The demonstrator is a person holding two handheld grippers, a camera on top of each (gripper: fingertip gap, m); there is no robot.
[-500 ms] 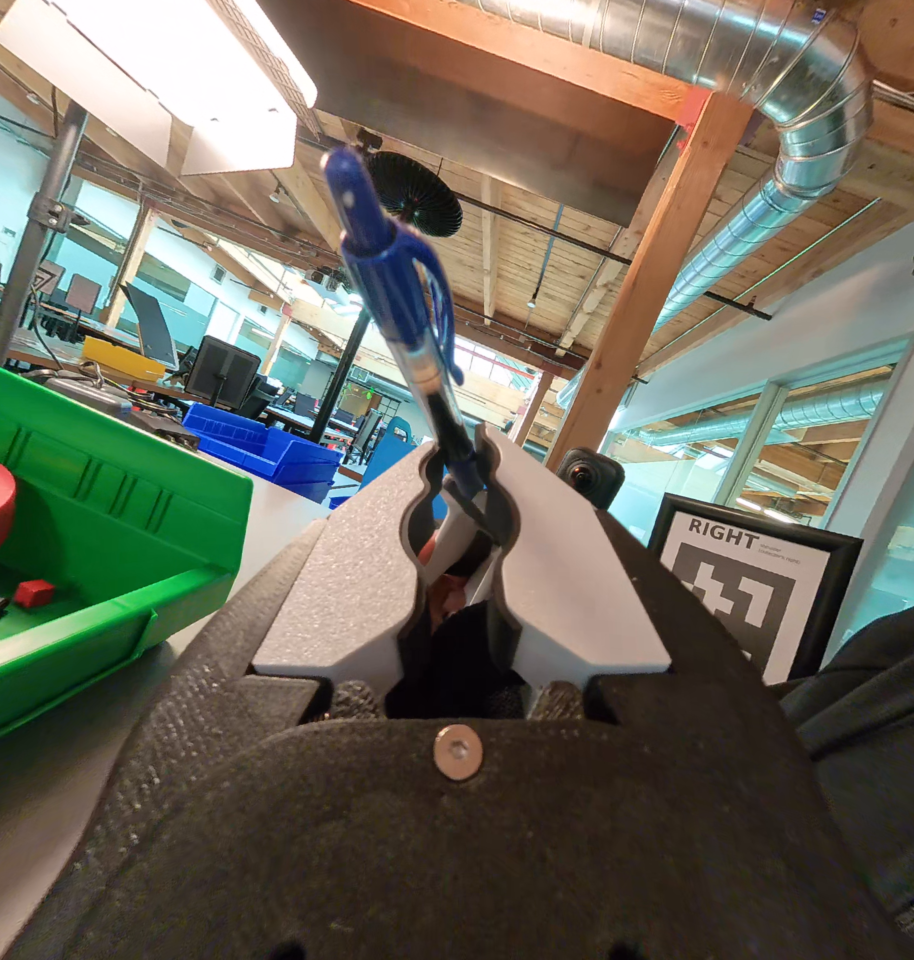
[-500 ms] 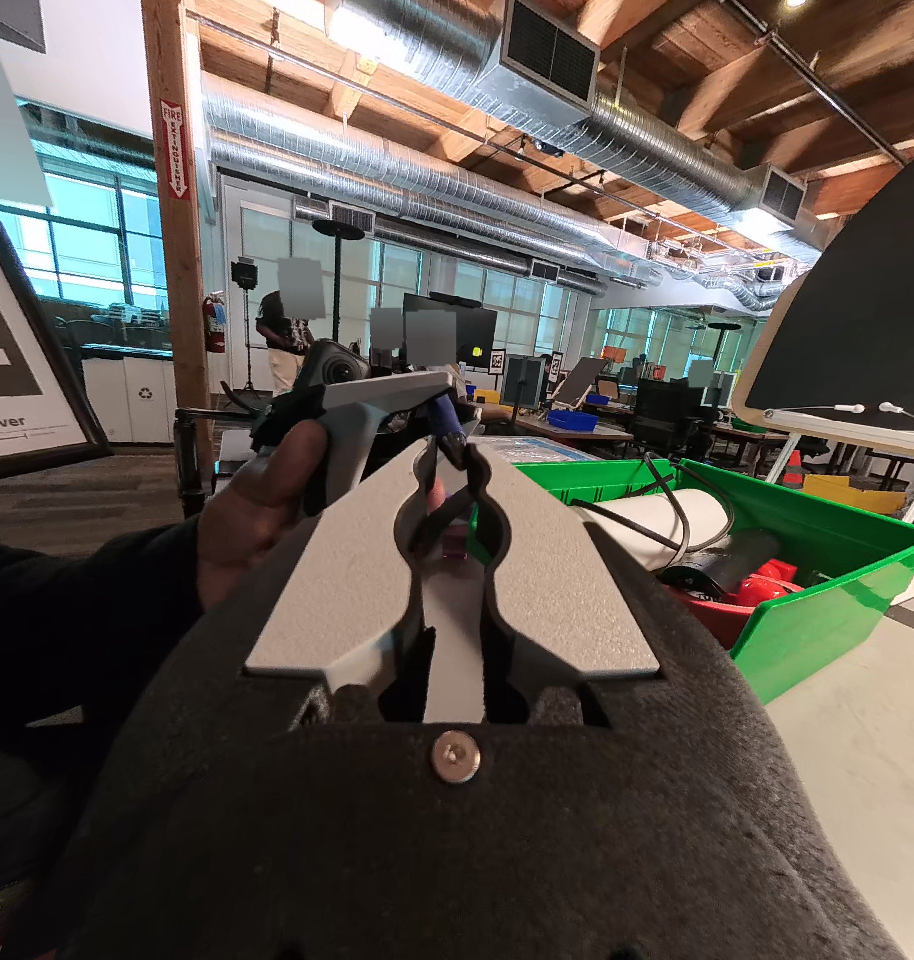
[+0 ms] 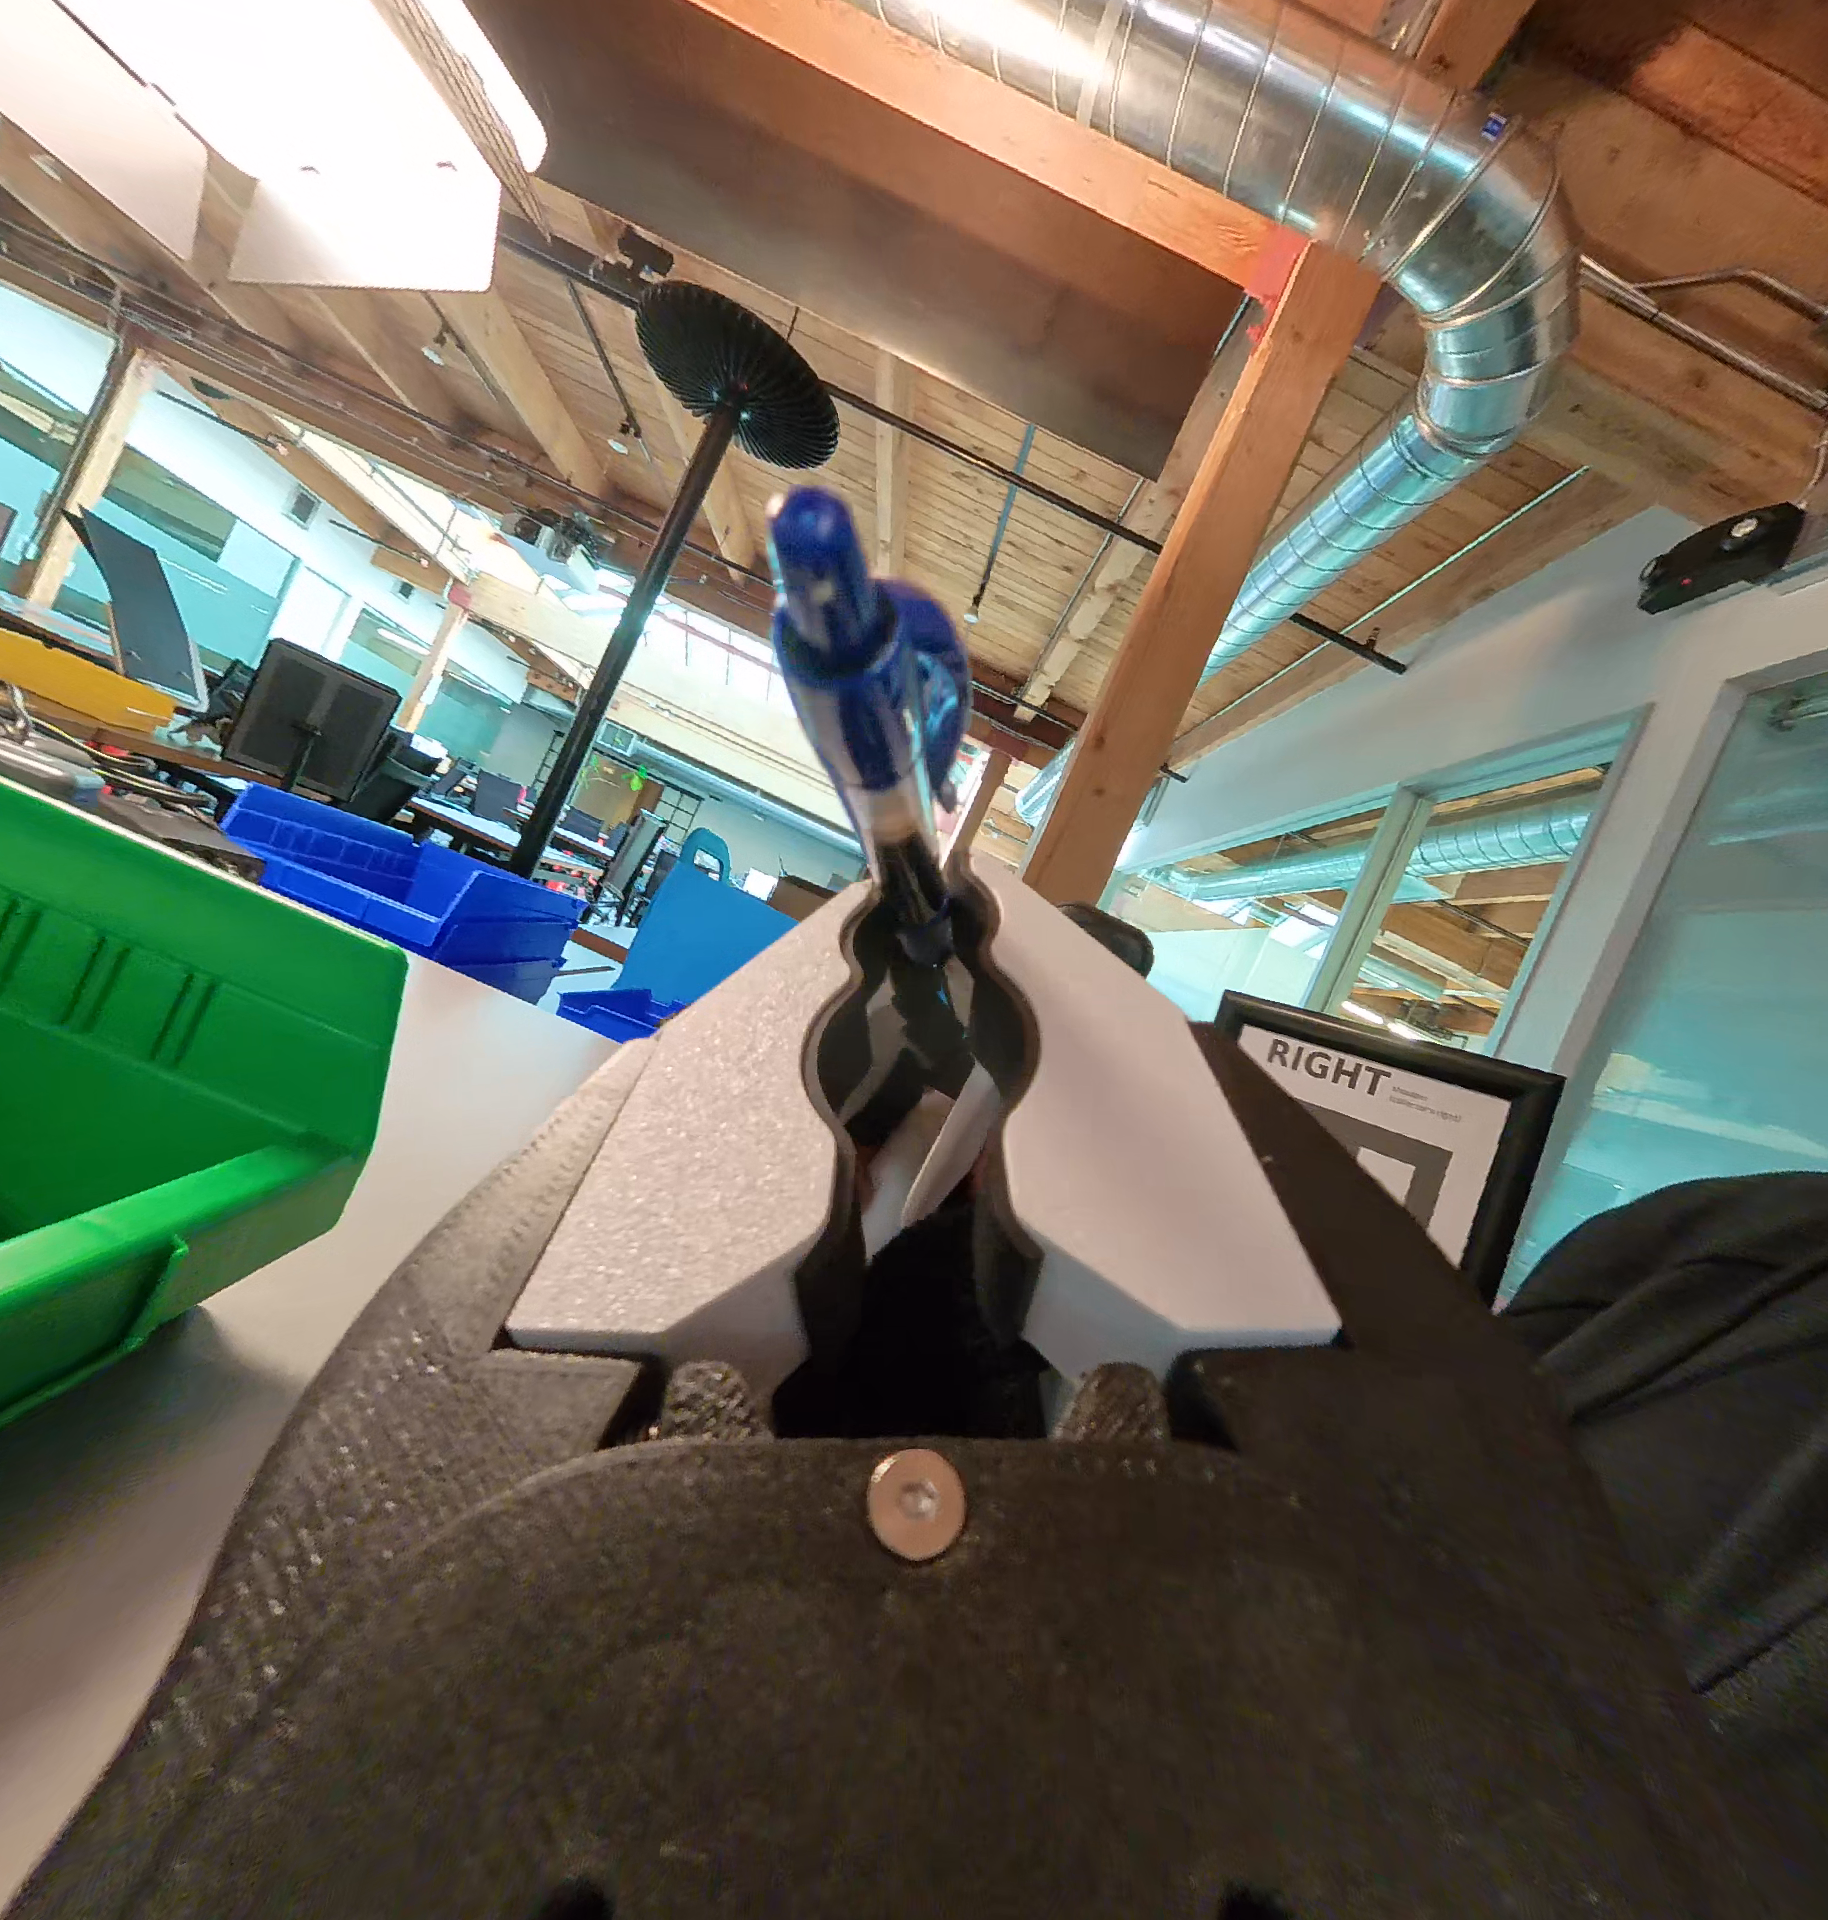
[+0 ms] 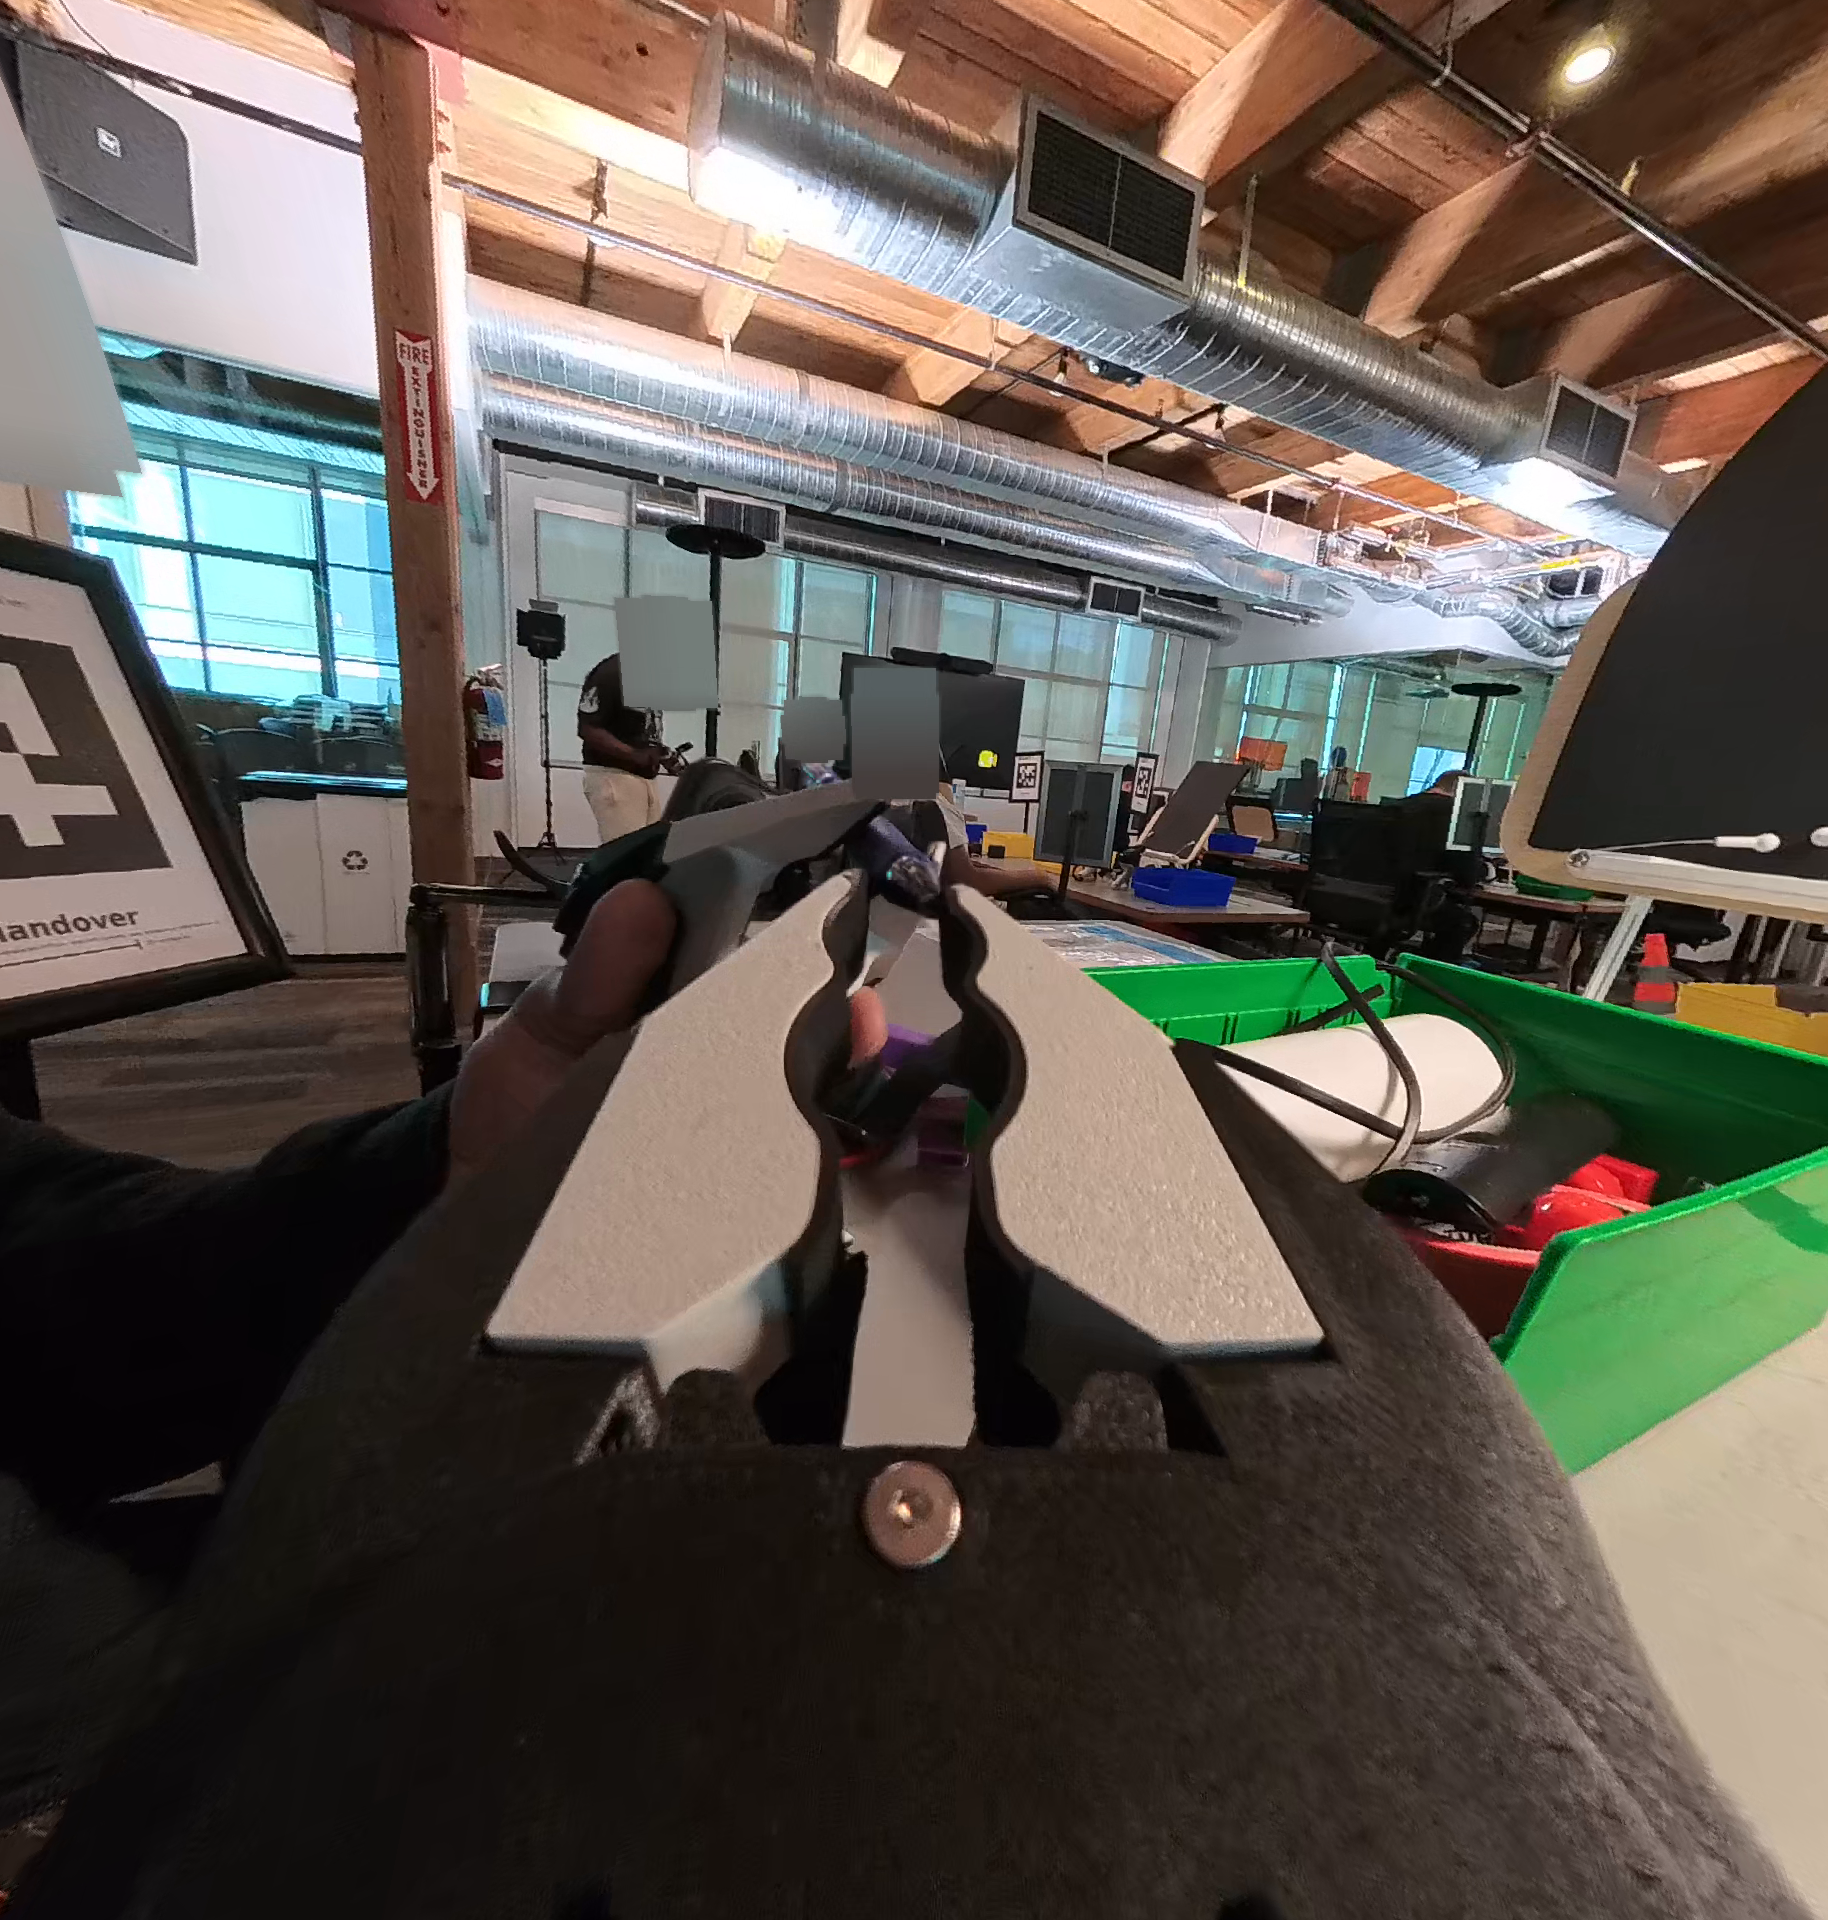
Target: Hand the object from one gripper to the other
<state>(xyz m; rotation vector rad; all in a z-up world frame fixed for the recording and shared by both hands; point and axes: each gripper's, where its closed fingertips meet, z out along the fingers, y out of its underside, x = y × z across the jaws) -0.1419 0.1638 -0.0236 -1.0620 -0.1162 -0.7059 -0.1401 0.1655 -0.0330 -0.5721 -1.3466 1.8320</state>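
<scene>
The big black and grey left gripper [image 3: 915, 904] is shut tight on the blue plastic pen [image 3: 868, 665]. It pinches the pen's dark lower part with its very tips. The rest of the pen sticks up toward 12 o'clock, leaning a little to 11.

The black and grey right gripper [image 4: 902, 904] points at the pen from the other side. Its jaws have a thin gap, and the pen's end sits right at that gap. I cannot tell if they are squeezing it yet.

The pen could fall. If the left gripper lets go before the right one bites, the pen will drop. The right tips seem to reach only the pen's end, so it could slip or swing. The two grippers are very close and could bump each other.

The big green plastic bin [image 4: 1668, 1278] sits at 3 o'clock in the right wrist view. It holds a white roll [image 4: 1409, 1070] and a black cable. The black-framed sign [image 3: 1512, 1174] stands at 3 o'clock in the left wrist view. Blue plastic bins [image 3: 422, 883] sit far off at 10 o'clock. None of these stands between the grippers. The person's hand [image 4: 577, 997] is at 9 o'clock, beside the right gripper.
</scene>
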